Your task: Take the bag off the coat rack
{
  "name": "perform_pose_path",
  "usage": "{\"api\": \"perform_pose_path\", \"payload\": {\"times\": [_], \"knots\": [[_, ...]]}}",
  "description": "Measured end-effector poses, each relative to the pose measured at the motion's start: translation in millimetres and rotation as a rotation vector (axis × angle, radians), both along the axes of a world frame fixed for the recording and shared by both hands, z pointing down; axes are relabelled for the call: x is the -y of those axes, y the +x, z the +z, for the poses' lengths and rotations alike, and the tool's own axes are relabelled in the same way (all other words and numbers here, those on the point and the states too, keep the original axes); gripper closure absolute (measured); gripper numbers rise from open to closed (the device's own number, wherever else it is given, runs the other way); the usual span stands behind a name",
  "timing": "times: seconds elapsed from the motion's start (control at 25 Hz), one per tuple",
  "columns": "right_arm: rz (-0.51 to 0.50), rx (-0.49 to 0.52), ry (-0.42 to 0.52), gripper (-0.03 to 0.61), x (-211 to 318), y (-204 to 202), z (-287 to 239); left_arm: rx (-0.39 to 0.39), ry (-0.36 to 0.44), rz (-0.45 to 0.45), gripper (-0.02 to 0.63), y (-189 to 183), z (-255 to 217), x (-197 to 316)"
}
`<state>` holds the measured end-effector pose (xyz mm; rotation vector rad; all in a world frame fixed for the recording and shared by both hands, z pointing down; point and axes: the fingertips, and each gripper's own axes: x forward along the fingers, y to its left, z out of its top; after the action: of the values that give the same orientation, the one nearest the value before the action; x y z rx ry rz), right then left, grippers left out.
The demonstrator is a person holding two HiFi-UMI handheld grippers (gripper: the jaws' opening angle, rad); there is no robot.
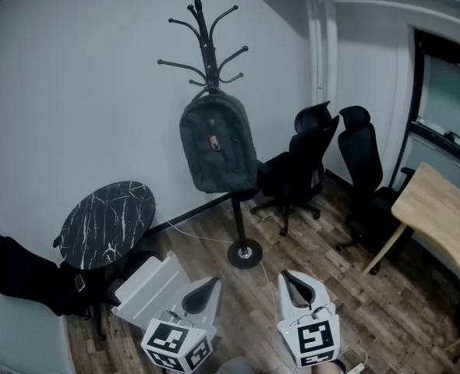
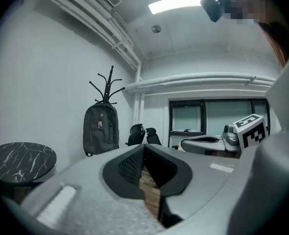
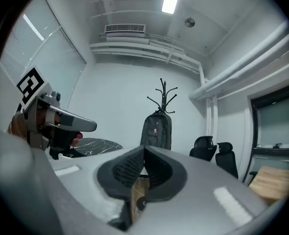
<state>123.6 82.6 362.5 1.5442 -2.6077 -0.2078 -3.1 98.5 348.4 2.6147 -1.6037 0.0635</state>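
Item: grey backpack [image 1: 217, 150], hung by its top against the pole of the coat rack [image 1: 206, 49], below the hooks; its bottom is clear of the floor.
Coat rack: black, on a round base [image 1: 245, 252] close to the wall.
Left gripper [image 1: 202, 288]: jaws closed together with nothing between them; well short of the coat rack.
Right gripper [image 1: 295, 285]: jaws pressed together, empty; also well short of the coat rack.
Beside the rack: marble-topped round table [image 1: 109, 218] to its left; two black office chairs [image 1: 302, 162] to its right.
Step in hand: the approach, as judged; the bag is untouched.
Handling note: part the jaws before arriving. Take the top loop at the hook and steady the bag's body with the other gripper. Lift up before drawing away, so the loop clears the hook.
Risk: a sideways tug may tip the coat rack.
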Motion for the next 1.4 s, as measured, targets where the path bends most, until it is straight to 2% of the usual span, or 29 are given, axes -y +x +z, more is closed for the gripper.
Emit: {"api": "perform_pose_path", "payload": {"times": [0.48, 0.96, 1.2, 1.4], "knots": [[0.003, 0.017, 0.029, 0.575, 48, -19, -4, -0.014, -0.006, 0.024, 0.603, -14, 4, 57], [0.018, 0.095, 0.013, 0.575, 103, -50, -10, -0.032, -0.014, 0.022, 0.604, -54, 8, 114], [0.031, 0.083, 0.010, 0.577, 123, -65, -14, -0.027, 0.000, 0.037, 0.603, -73, 1, 134], [0.046, 0.031, 0.028, 0.577, 137, -82, -14, -0.017, -0.001, 0.059, 0.603, -86, 3, 147]]}}
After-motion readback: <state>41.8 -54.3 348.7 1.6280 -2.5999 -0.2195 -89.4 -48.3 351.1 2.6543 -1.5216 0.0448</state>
